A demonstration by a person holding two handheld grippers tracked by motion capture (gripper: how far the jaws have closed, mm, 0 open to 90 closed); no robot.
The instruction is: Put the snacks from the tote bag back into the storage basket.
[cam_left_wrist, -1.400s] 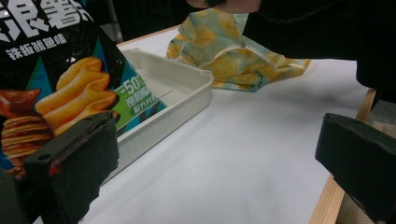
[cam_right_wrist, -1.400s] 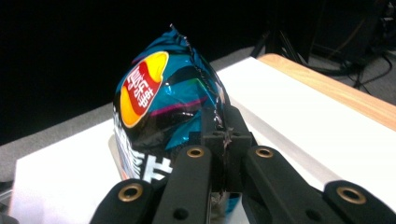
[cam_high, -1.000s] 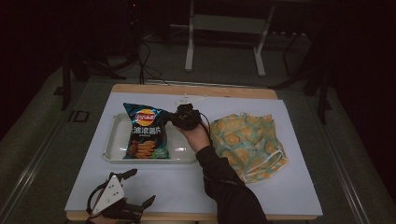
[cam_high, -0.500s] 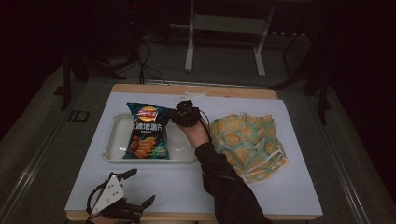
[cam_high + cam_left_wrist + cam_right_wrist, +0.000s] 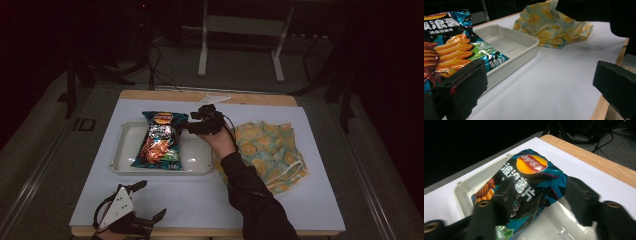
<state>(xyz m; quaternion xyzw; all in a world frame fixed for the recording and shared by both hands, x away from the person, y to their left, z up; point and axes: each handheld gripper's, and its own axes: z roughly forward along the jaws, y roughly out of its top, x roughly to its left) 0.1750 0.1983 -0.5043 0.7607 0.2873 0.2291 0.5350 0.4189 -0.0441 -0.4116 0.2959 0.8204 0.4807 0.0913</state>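
High view shows the chip bag (image 5: 159, 141) lying flat in the white tray (image 5: 197, 159), toward its left half, with its top corner reaching over the tray's far rim. The right gripper (image 5: 192, 123) hangs just above the tray's far right part, beside the bag's upper corner; its jaws have just been opening, and in the right gripper view they stand apart on either side of the bag's (image 5: 529, 185) edge without pressing on it, so the bag is let go. The step in hand looks like the release after setting the bag in the tray. The left gripper (image 5: 150, 204) rests near the table edge, on the near side of the tray, jaws spread and empty. Right of the tray lies the lemon-print cloth bag (image 5: 270, 150). Next, the right hand should probably back away from the tray without snagging the bag's corner.
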